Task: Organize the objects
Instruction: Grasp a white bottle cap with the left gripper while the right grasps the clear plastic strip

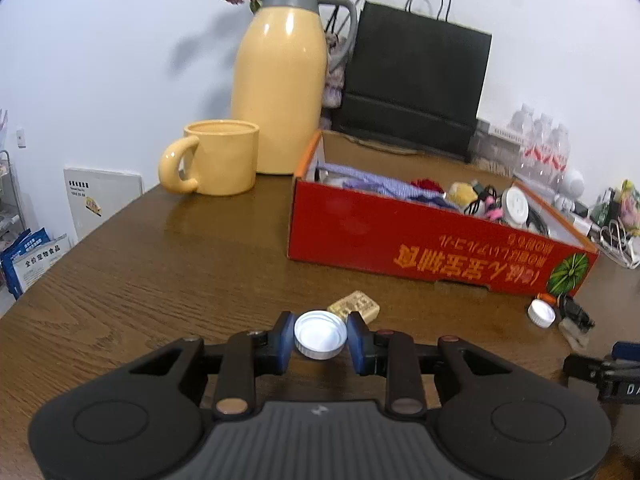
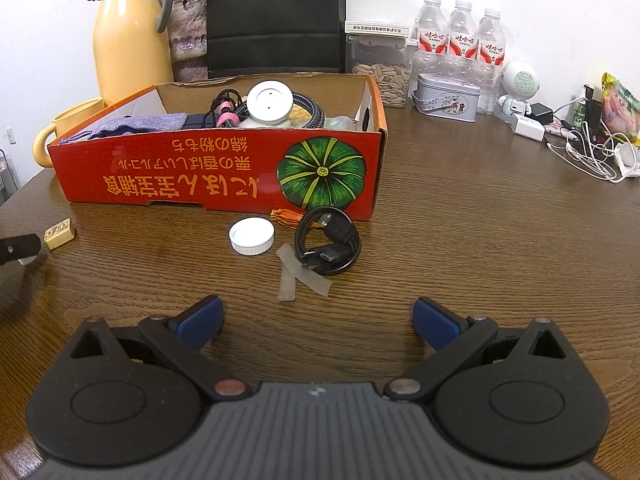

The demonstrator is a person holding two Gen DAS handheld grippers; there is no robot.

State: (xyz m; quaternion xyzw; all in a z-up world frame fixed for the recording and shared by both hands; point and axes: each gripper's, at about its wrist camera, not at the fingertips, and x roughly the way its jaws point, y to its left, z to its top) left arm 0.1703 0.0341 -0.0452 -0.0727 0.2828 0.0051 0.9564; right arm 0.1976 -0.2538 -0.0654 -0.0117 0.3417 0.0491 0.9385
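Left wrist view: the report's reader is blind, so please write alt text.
The left gripper is closed on a white cap above a wooden table. Behind it lie a tan block and a red box of clutter.

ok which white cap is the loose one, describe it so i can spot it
Find the red box on the wooden table, and look at its pumpkin-picture end. Just in front lies a white ribbed cap, open side up, beside a coiled black cable. Unlike the other white cap, held in the left tool, nothing grips it.
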